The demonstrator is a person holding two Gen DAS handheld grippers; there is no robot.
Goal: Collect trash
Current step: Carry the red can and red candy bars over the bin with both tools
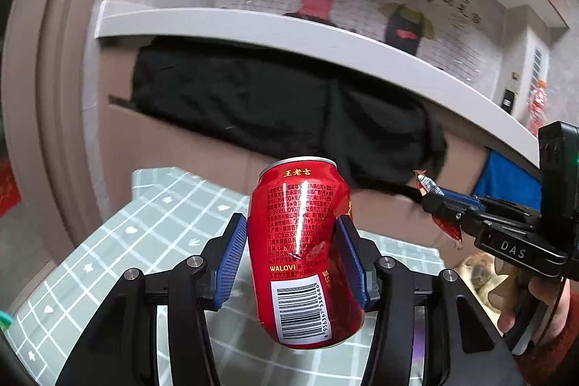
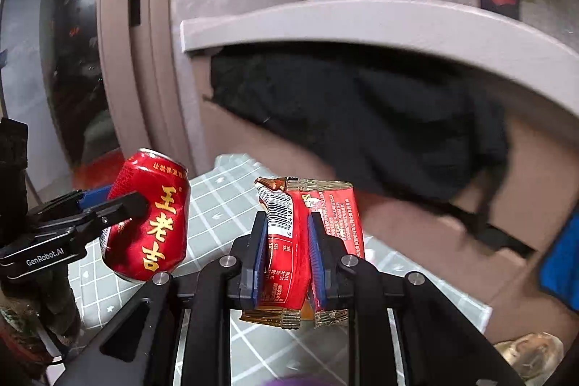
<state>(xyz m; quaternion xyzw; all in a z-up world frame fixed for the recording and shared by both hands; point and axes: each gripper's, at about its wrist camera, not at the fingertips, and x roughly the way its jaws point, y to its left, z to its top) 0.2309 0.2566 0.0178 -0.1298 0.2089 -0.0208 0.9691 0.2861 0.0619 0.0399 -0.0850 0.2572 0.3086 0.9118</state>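
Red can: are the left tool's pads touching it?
Touching. The left wrist view shows both blue pads of the left tool pressed against the red can, denting its sides.

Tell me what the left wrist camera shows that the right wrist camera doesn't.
Only the left wrist view shows the barcode on the red can, gripped between the left claw and its blue pads, and a hand holding the right claw.

Only the right wrist view shows the big gold lettering on the can's other side, plus the red snack wrapper squeezed flat in the right claw.

Both show the can, the wrapper, the checked tablecloth, the black cloth on a cardboard box, and the cartoon wall picture.
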